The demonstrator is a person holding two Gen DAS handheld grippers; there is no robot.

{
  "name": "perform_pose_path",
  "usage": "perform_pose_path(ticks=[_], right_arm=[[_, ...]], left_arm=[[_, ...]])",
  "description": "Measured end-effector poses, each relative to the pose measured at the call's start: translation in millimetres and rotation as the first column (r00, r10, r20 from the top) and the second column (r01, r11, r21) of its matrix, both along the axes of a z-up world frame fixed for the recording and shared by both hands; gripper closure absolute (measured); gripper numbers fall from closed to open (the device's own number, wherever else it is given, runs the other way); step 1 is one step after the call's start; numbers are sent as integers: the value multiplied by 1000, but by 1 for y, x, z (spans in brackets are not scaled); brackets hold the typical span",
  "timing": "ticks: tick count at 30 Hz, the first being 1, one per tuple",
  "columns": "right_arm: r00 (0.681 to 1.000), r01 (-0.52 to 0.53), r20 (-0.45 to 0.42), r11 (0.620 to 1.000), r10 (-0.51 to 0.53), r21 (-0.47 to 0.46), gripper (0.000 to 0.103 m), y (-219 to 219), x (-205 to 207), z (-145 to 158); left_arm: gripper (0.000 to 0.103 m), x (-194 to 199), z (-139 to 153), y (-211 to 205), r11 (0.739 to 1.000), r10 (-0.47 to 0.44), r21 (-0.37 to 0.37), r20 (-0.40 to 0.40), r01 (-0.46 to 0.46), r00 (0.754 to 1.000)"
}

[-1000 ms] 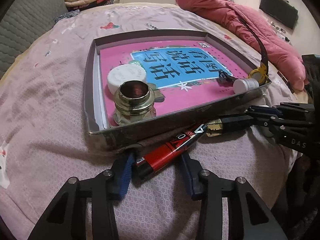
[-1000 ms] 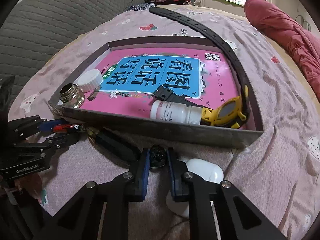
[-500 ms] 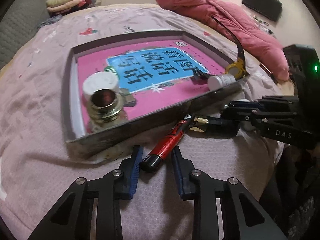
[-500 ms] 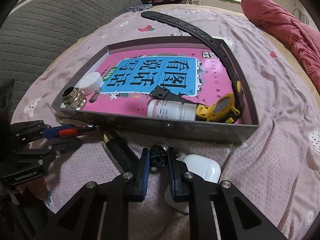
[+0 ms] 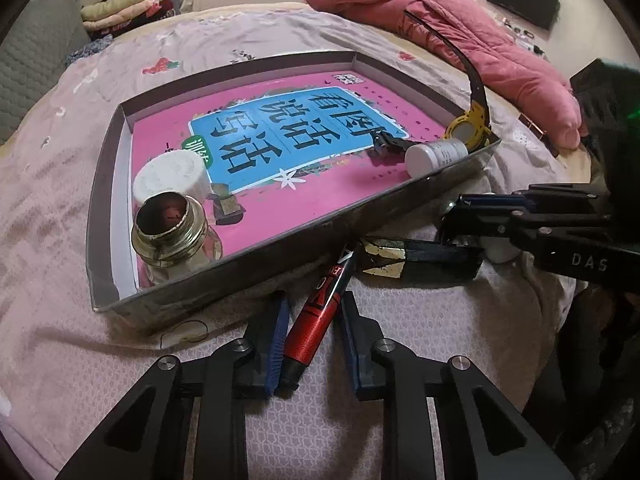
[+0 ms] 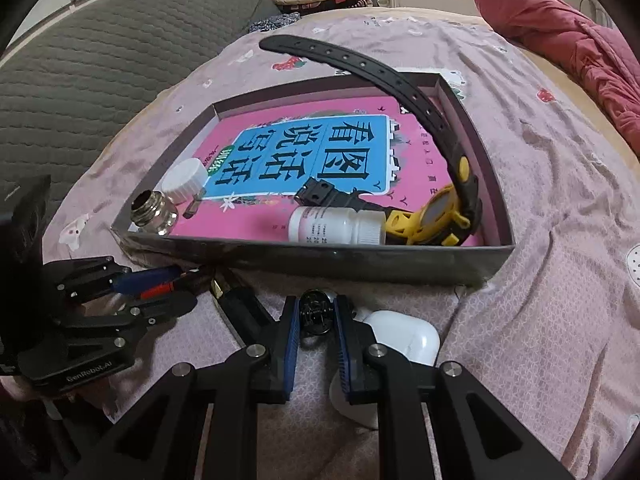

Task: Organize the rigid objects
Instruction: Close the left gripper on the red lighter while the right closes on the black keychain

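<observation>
Left wrist: red marker (image 5: 318,312) points toward tray (image 5: 256,256); fingers (image 5: 276,344) closing around it.

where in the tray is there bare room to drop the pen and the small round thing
Freest: the middle of the tray, on the pink book between the white cap and the pill bottle, plus the far half. Crowded: the corner with the metal jar, and the corner with the yellow watch. Outside, the near wall is busy.
</observation>
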State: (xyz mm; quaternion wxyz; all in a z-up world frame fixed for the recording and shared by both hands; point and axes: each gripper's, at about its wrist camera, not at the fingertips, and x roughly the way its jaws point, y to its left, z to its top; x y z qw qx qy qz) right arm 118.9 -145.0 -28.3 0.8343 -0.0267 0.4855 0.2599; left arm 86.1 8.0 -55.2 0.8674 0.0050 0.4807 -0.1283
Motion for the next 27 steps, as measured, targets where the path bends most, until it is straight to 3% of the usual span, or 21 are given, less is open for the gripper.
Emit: perform_pose_path(ticks=[13,27], right_arm=[[999,-29,26,999,28,29,86,4,-9,14],[998,-18,58,997,14,74,86,-6,-20,38]], left_arm=[[92,-17,10,0,998,57,-42,16,-56,998],[93,-32,29,3,988,111,-114,24,-108,994]])
